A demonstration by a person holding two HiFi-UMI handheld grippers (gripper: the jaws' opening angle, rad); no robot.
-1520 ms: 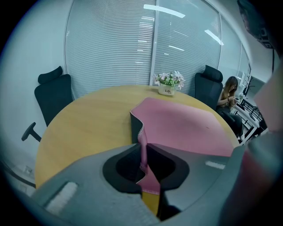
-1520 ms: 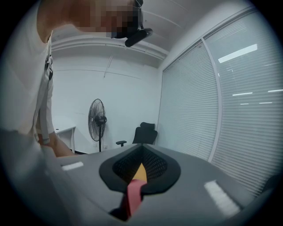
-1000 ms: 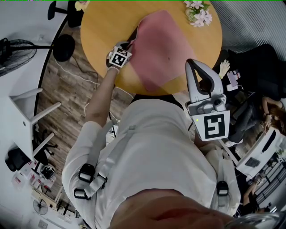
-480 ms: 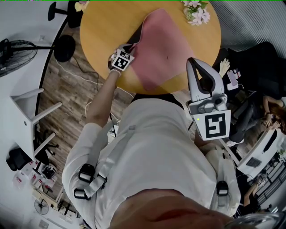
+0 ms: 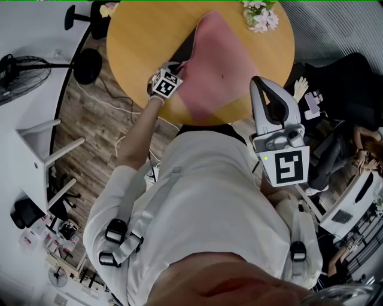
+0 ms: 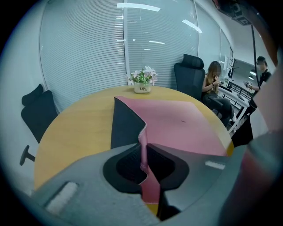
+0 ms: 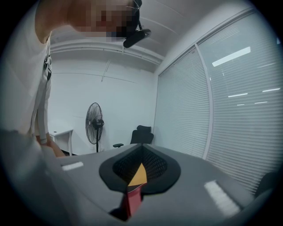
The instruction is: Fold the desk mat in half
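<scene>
A pink desk mat lies on the round wooden table. Its left edge is lifted and curled over, showing the dark underside. My left gripper is shut on that raised edge. In the left gripper view the thin pink edge stands pinched between the jaws of the left gripper, with the dark underside to its left and the rest of the mat flat behind. My right gripper hovers over the table's near edge, shut, with nothing held; in its own view the right gripper points about level across the room.
A small pot of flowers stands at the table's far side, next to the mat's far corner. Office chairs, a standing fan and a white desk surround the table. Seated people are off to the right.
My left gripper has carried the mat's edge a little to the right, toward the mat's middle, and more dark underside shows. The right gripper has barely shifted.
</scene>
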